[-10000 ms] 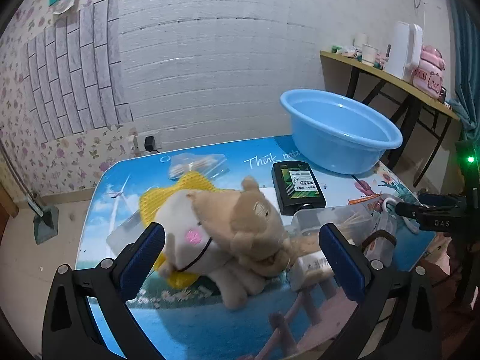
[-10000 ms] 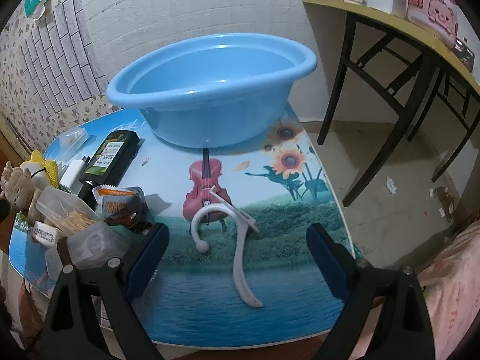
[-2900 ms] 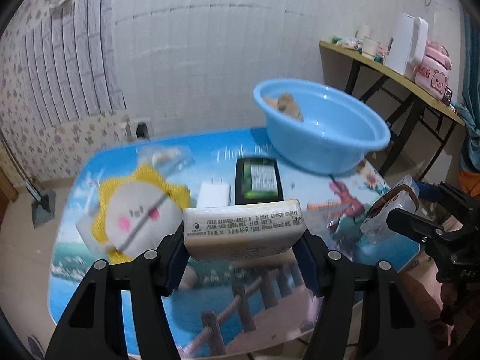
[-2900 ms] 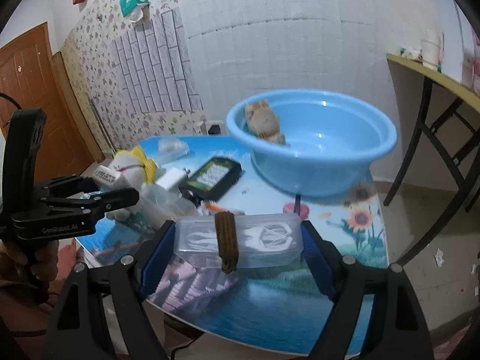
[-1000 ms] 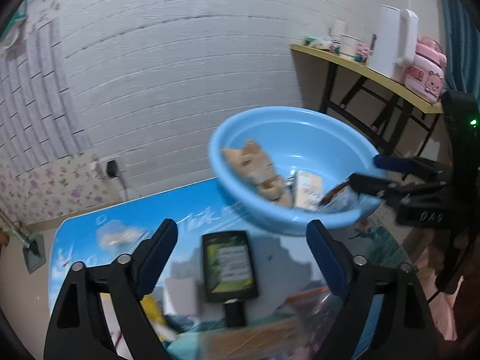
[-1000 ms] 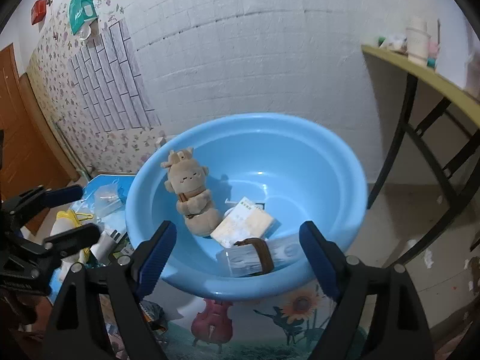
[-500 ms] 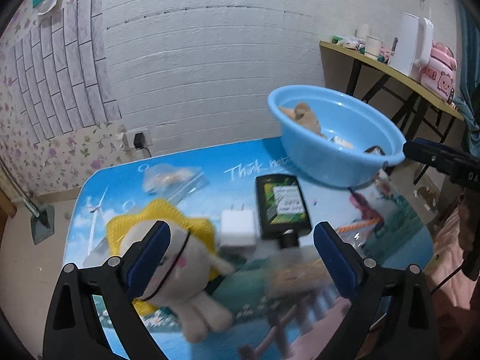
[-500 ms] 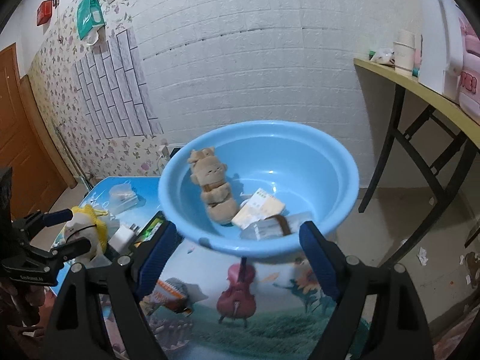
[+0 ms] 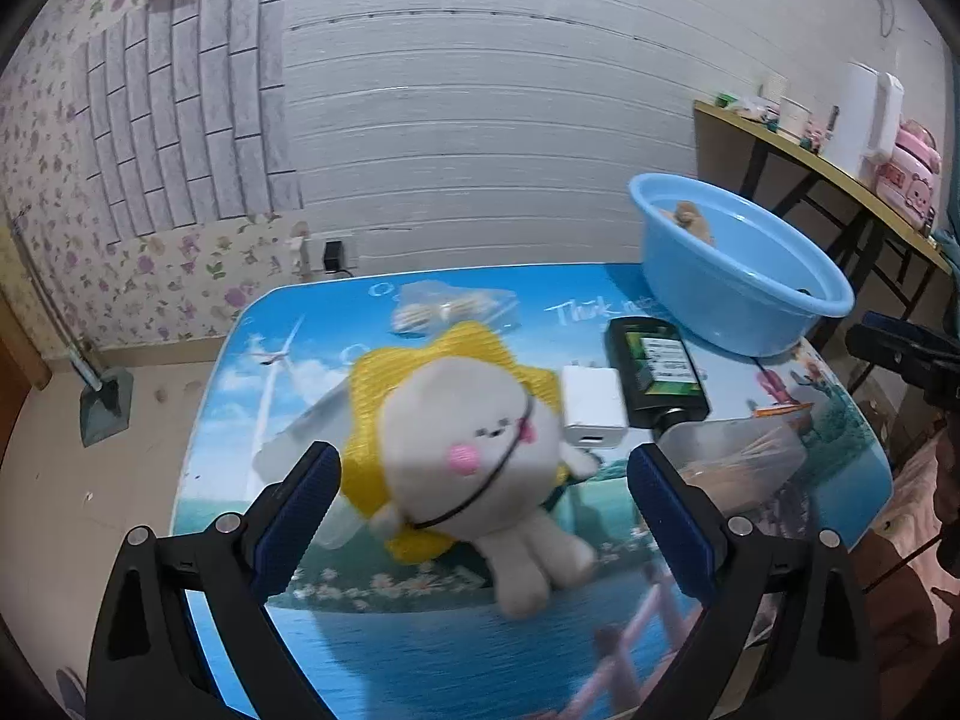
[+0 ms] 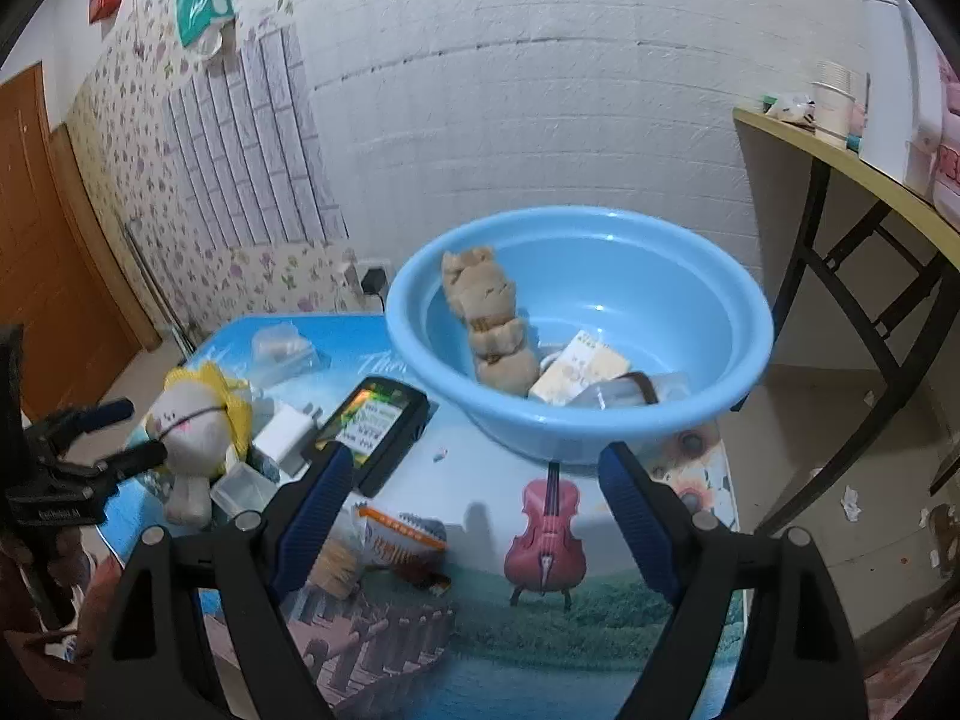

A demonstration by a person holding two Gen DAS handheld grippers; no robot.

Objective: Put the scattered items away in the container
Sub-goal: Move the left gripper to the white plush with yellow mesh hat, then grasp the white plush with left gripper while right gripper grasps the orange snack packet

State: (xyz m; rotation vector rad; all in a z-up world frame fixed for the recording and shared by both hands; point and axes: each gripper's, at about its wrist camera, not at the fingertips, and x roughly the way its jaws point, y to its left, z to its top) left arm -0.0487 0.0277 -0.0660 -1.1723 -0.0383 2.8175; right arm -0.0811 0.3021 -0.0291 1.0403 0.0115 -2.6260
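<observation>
Three items are seen inside the blue basin (image 10: 708,420): a tan plush (image 10: 492,324), a cream packet (image 10: 579,369) and a clear box (image 10: 630,390). On the table (image 9: 432,648), a white plush (image 9: 474,450) is framed by the wide-spread, empty left gripper (image 9: 483,516), untouched. The right gripper (image 10: 474,501) is held open and empty over the table near the basin

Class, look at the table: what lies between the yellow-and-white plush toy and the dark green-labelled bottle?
A white charger block lies between the plush toy and the dark bottle, clearest in the left wrist view; the right wrist view shows it too.
</observation>
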